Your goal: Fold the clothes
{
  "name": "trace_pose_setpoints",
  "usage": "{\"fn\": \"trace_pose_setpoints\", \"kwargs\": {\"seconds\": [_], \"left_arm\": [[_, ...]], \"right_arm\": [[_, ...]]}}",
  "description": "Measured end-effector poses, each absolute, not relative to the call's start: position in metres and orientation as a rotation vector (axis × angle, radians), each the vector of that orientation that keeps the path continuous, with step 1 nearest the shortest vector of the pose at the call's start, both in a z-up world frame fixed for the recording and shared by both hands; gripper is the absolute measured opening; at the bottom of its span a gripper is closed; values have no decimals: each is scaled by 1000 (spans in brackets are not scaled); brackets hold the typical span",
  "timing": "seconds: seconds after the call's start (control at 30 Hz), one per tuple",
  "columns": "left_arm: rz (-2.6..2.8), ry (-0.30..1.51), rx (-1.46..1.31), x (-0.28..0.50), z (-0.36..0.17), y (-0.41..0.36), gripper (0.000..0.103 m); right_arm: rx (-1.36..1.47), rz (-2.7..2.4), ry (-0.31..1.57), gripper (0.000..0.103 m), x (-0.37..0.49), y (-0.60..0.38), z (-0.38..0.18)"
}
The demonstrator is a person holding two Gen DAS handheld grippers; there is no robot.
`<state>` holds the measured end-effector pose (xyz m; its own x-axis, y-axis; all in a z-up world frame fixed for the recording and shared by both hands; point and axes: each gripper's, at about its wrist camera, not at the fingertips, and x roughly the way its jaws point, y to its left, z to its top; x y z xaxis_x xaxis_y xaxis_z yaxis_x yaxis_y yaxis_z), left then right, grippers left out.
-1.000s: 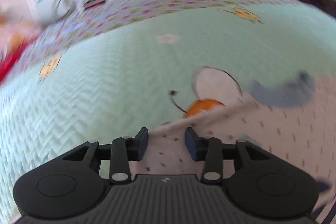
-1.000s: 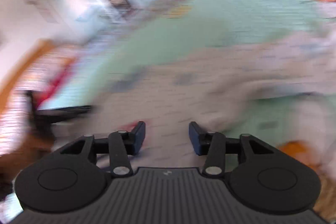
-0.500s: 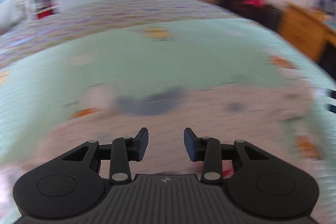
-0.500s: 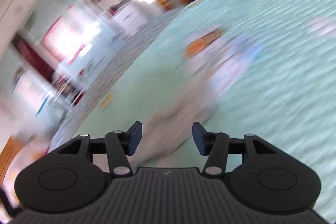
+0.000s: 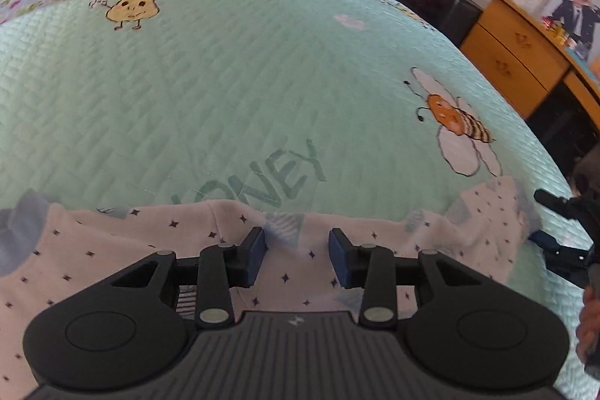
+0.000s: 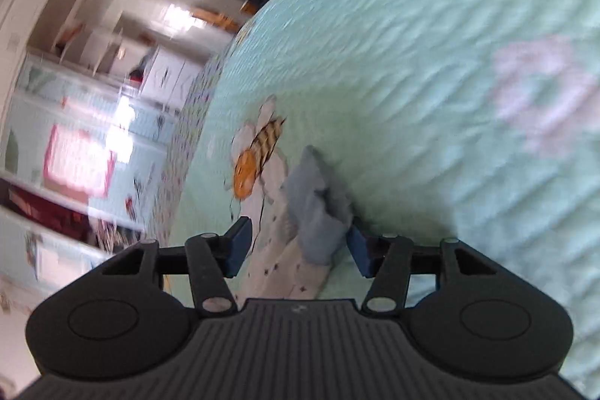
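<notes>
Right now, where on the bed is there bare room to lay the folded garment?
Bare: the green quilt between the yellow cartoon print, the bee print and the HONEY lettering. Crowded: the near edge, under the white star-print garment.

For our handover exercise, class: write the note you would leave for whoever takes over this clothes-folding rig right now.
Left gripper: open, above the white starred garment, holding nothing.
Right gripper: open; its jaws have just been closing a little, with the blue-grey sleeve cuff between them, not yet pinched.
Garment lies spread on the green bedspread.
Done: no fold visible.
Left: grasp, then fold.
</notes>
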<state>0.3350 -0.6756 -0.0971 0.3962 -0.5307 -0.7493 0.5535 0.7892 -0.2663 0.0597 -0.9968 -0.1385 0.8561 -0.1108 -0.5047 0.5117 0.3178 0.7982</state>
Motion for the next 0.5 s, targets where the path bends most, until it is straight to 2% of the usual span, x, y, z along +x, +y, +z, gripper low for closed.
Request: {"fn": "trace_pose_setpoints", "kwargs": {"seconds": [0.07,0.1,0.3,0.37,0.5], "left_arm": [[-693,916,57,331,-100,-679,47],[-687,907,79,329,-100,-682,47],[-661,907,142,330,-100,-690,48],[-651,912,153,331,-100,-693,48],[-639,910,160,331,-101,-695,49]], "right_arm": [[1148,-421,435,27,63,-999,-137],[1165,-418,445,7,61,-1001,-140],[1170,-468,398,6,15,-1005,-131],[1178,-486,413,3,-3,-1009,-135],[1142,-482,420,2,-8,-1014,-136]]}}
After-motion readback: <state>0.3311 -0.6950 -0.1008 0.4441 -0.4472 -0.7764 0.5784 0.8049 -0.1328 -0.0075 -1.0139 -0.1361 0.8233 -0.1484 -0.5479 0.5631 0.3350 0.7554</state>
